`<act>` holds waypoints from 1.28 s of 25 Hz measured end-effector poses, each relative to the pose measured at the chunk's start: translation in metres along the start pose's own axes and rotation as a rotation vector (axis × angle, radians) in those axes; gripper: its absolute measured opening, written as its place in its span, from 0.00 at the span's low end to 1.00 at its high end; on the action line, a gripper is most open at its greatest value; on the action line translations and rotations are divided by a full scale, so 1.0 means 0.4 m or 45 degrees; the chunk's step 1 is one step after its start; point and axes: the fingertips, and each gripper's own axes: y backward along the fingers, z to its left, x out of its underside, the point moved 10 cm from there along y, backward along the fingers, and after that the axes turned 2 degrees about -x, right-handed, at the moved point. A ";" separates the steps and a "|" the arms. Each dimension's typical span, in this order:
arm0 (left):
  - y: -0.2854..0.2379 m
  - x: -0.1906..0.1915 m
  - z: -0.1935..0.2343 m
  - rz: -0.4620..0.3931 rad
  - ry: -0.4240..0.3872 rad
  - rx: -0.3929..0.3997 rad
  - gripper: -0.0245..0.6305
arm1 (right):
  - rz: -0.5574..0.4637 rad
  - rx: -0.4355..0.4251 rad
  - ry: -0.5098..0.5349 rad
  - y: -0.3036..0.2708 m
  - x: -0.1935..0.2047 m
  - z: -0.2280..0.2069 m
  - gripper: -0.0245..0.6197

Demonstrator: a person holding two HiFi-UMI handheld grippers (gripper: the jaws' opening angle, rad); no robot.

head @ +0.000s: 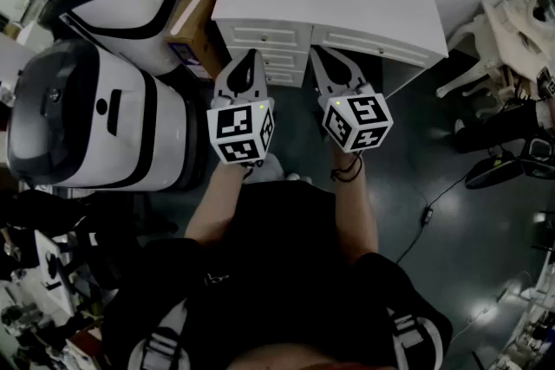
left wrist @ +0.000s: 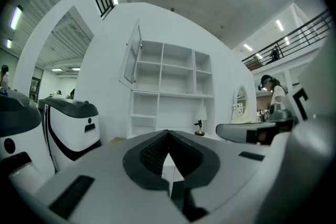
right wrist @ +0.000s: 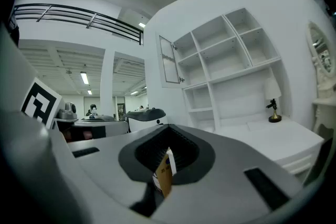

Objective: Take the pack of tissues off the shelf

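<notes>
Tissue pack (right wrist: 165, 176) in right tongs (right wrist: 168, 139), unseen overhead

Small pack of tissues (right wrist: 164, 173), tan with a white edge and a bit of blue print. Seen edge-on, roughly upright, tilted a little. Pinched tight between the jaws of the right claw (right wrist: 169, 132), off the shelf (right wrist: 231, 60) and well clear of it.

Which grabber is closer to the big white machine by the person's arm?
Left. The left gripper is beside the white machine, on its right in the head view; the right gripper, holding the tissue pack, is farther, past the left one.
</notes>
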 end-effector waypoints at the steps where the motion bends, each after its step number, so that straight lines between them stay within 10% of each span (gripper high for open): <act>1: -0.003 0.004 0.004 0.002 0.005 -0.005 0.05 | 0.005 -0.008 0.009 -0.005 0.001 0.000 0.07; 32: -0.124 0.074 0.021 0.128 0.059 0.019 0.05 | 0.148 0.018 -0.091 -0.093 0.084 -0.097 0.07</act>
